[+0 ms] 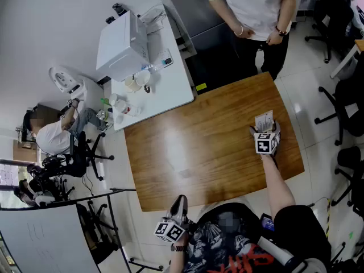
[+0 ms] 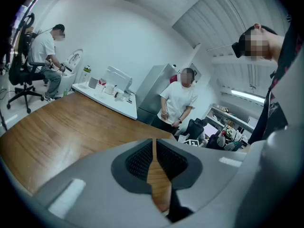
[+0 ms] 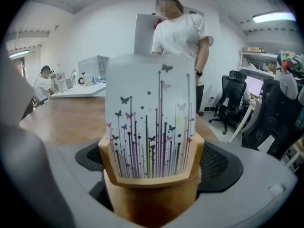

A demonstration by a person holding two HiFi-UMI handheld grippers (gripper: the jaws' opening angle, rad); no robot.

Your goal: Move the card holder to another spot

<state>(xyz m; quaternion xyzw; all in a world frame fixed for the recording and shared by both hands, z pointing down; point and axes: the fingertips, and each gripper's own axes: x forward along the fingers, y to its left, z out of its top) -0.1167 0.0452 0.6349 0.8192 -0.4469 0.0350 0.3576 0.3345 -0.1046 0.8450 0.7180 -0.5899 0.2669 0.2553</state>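
Observation:
The wooden card holder [image 3: 150, 197] carries a white card [image 3: 150, 122] printed with coloured stems and butterflies. It stands between the jaws of my right gripper [image 3: 152, 167], close to the camera. The jaws are spread wide, one on each side of the holder, and I see no pad pressing on it. In the head view the right gripper [image 1: 265, 128] is over the right end of the brown wooden table [image 1: 199, 147], and the card holder [image 1: 264, 120] shows just beyond its marker cube. My left gripper [image 1: 180, 201] hangs at the table's near edge, its jaws together and empty; the left gripper [image 2: 155, 144] looks across the tabletop.
A person [image 1: 250, 10] in a white shirt stands at the table's far side. A white side table [image 1: 170, 81] to the left bears a white machine [image 1: 120, 43] and cups. Another person [image 1: 54, 135] sits at far left. Office chairs [image 1: 347, 104] stand to the right.

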